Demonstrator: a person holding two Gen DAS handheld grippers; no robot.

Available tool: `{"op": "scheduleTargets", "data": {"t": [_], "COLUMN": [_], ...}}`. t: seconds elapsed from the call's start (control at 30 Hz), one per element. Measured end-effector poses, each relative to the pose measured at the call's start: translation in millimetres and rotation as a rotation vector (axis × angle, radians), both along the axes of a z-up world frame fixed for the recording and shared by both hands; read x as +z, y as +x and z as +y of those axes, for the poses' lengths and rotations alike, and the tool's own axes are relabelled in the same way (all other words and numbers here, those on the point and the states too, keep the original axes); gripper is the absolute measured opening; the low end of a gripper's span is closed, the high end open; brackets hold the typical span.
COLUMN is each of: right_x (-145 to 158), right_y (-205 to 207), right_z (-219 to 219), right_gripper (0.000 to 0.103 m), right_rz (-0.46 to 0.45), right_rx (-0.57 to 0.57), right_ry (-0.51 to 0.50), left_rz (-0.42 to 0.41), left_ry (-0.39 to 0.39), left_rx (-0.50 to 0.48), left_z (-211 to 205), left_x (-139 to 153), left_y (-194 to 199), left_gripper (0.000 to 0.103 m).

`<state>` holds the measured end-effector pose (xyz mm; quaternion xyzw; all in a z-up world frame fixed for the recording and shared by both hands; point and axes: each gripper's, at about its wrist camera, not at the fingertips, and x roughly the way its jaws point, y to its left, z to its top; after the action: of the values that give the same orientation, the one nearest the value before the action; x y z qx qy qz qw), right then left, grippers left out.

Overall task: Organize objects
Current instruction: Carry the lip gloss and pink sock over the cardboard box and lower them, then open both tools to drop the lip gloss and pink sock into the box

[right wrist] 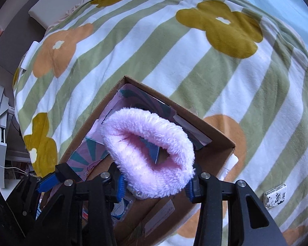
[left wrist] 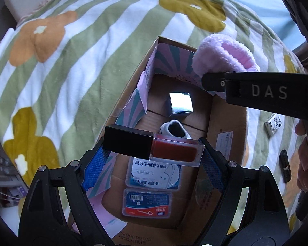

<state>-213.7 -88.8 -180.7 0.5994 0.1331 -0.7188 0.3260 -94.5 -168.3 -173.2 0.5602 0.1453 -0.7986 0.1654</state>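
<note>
A lip gloss tube (left wrist: pixel 154 148), black-capped with red contents, is being held crosswise between the fingers of the left gripper (left wrist: pixel 154 157), which are clamped on its two ends. It is hanging just above the open cardboard box (left wrist: pixel 228 123) that is sitting on the striped, flowered blanket (left wrist: pixel 71 61) of the bed. A fluffy pink headband (right wrist: pixel 149 157) is being gripped at its near edge by the fingers of the right gripper (right wrist: pixel 154 186), over the far right part of the same box. Inside the box, two floss pick cases (left wrist: pixel 152 176), a sock (left wrist: pixel 174 130) and a silver cube (left wrist: pixel 180 104) are lying. A small patterned packet (right wrist: pixel 275 197) is lying on the blanket to the right of the box.
</note>
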Motion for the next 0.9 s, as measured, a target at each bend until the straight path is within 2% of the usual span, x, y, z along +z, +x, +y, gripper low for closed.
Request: {"op": "scheduleTargets", "data": {"t": [0.23, 0.33, 0.37, 0.4, 0.43, 0.47, 0.67, 0.9], "right_x": [-10, -7, -6, -4, -1, 1, 8, 17], "right_y": [-7, -8, -6, -6, -4, -4, -2, 8], "right_z": [-3, -9, -12, -15, -17, -17, -8, -4], "right_gripper": [0.041, 0.045, 0.057, 0.081, 0.090, 0.100, 0.101, 0.101], "right_rz": [-0.022, -0.045, -0.047, -0.042, -0.025, -0.010, 0.001, 0.026], "right_rx": [-0.001, 0.022, 0.030, 0.041, 0.048, 0.050, 0.022, 0.023], "right_ry": [0.005, -0.042, -0.050, -0.050, -0.053, -0.061, -0.081, -0.075], "left_rz": [-0.027, -0.026, -0.023, -0.021, -0.016, -0.009, 0.022, 0.020], "left_ry": [0.019, 0.022, 0.020, 0.016, 0.012, 0.009, -0.033, -0.014], "left_rx": [0.012, 0.017, 0.013, 0.008, 0.002, -0.005, -0.055, -0.051], "left_z": [1, 1, 1, 1, 2, 3, 13, 13], "left_x": [-20, -20, -20, -19, -17, -15, -1, 3], "left_y": [0, 2, 2, 2, 2, 3, 12, 24], "left_gripper": [0.083, 0.083, 0.084, 0.084, 0.090, 0.103, 0.103, 0.103]}}
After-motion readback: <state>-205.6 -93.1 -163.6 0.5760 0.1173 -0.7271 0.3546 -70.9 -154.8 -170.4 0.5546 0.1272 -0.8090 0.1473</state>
